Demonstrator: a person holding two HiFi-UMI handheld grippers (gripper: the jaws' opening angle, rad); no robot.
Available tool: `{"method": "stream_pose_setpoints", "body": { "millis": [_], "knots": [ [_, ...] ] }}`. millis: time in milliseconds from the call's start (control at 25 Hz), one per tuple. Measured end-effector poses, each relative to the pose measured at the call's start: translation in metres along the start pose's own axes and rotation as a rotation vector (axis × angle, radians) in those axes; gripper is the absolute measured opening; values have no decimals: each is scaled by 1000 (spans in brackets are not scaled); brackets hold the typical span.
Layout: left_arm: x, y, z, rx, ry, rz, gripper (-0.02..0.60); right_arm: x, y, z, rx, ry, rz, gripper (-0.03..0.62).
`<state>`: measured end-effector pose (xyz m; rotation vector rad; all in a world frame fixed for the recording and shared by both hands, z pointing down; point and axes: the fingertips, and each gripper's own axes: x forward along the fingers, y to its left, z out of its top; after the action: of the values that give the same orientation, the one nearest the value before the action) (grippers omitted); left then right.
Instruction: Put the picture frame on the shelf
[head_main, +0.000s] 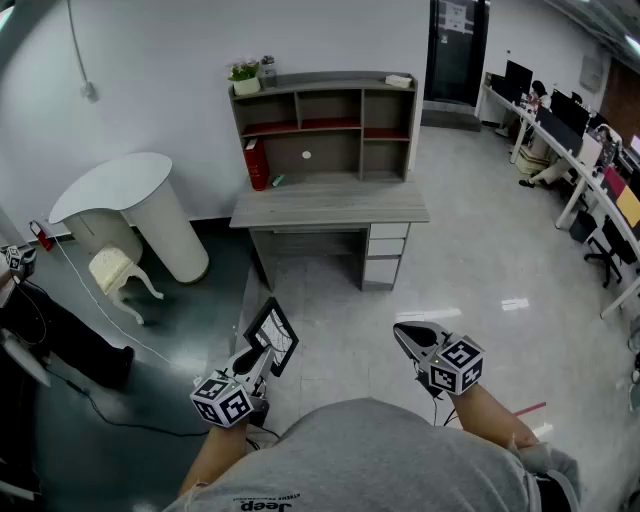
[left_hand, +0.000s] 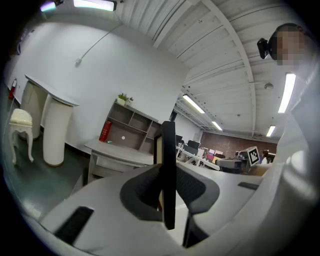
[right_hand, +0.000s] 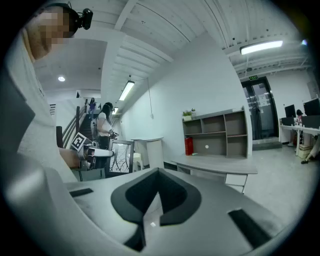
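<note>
- Currently the left gripper (head_main: 258, 352) is clamping the picture frame (head_main: 272, 335) at its lower part. In the left gripper view the frame is standing edge-on between the two pads, and both pads are pressing on it.
- The frame is hanging in the air in front of the person, a little tilted. It is well apart from the shelf (head_main: 325, 118), which is standing on the grey desk (head_main: 330, 207) by the wall.
- The right gripper (head_main: 405, 336) is carrying nothing. Its jaws are lying together, and it is hovering beside the left one, apart from the frame.
- To my judgement the frame is looking light and stiff, with a thin dark border and probably a glass or plastic front. So it is asking for gentle handling and no knock against the shelf boards.
- The border is looking smooth and narrow, so I am expecting it could slip or turn between the pads. A hold on the border near the middle of one side, not on the front pane, is seeming safest.
- The task is now at the carrying step: the frame is not yet on the shelf.
</note>
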<state>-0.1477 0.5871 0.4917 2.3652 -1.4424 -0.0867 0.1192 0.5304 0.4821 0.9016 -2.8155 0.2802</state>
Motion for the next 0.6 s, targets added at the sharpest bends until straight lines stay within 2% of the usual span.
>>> {"method": "stream_pose_setpoints", "body": {
  "millis": [600],
  "knots": [
    [10, -3, 1, 7, 2, -8, 86, -2, -13, 2, 4, -14, -15, 5]
  ]
}}
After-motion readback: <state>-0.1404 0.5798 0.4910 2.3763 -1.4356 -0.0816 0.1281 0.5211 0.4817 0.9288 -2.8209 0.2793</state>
